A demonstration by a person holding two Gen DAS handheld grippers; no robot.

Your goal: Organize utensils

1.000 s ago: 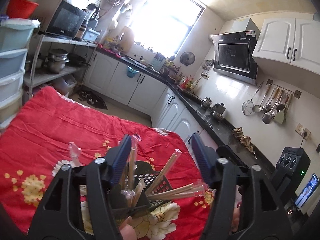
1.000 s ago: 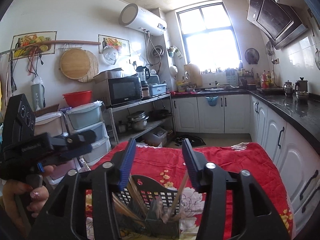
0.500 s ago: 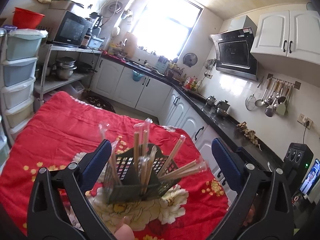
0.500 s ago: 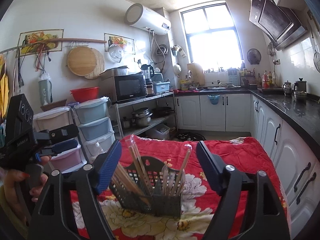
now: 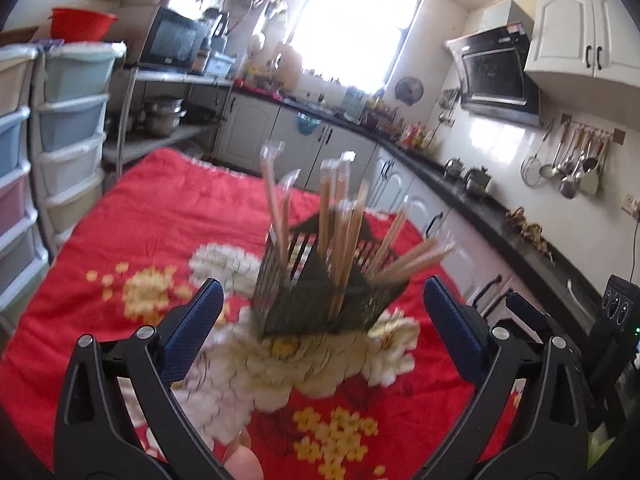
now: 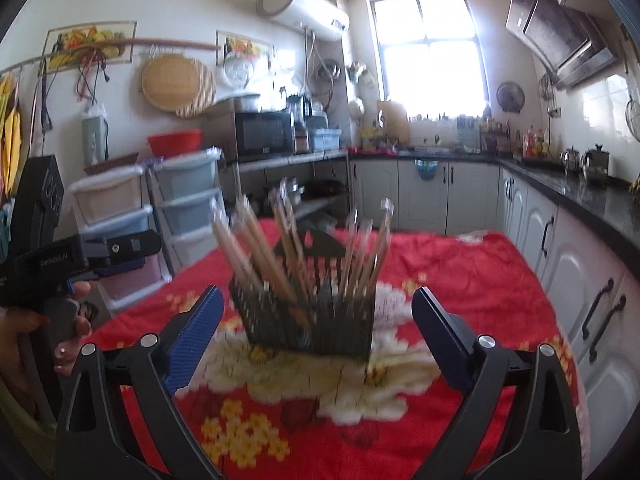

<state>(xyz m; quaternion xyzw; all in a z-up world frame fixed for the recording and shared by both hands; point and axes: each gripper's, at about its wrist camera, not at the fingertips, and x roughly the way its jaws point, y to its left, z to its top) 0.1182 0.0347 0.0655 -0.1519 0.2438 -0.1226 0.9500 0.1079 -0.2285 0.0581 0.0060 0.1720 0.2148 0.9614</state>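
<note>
A black mesh utensil holder [image 5: 320,300] stands upright on a table covered with a red floral cloth [image 5: 152,216], resting on the large white flower printed near the cloth's middle. Wrapped wooden chopsticks [image 5: 340,216] stick up out of its compartments; most stand near vertical, while a few lean out toward 2 o'clock in the left wrist view. From the left wrist camera the left gripper [image 5: 320,320] hangs above the cloth with its two blue-padded fingers [image 5: 192,328] spread wide and released, grasping nothing; the holder sits between and beyond them toward 12 o'clock, apart from both pads. The right gripper [image 6: 316,328] is likewise spread wide and empty, its blue pads [image 6: 196,332] on either side of the holder [image 6: 308,316] without touching it; the holder lies at 12 o'clock from its fingertips. The chopsticks [image 6: 256,248] fan out to 11 o'clock and 1 o'clock in this view, though motion blur hides which compartment each sits in. At 9 o'clock in the right wrist view the left gripper's black body [image 6: 60,264] shows, held in the person's left hand [image 6: 36,340]. Stacked plastic drawers [image 6: 188,208] stand past the table at 10 o'clock, and white cabinets [image 6: 580,280] run along 3 o'clock.
</note>
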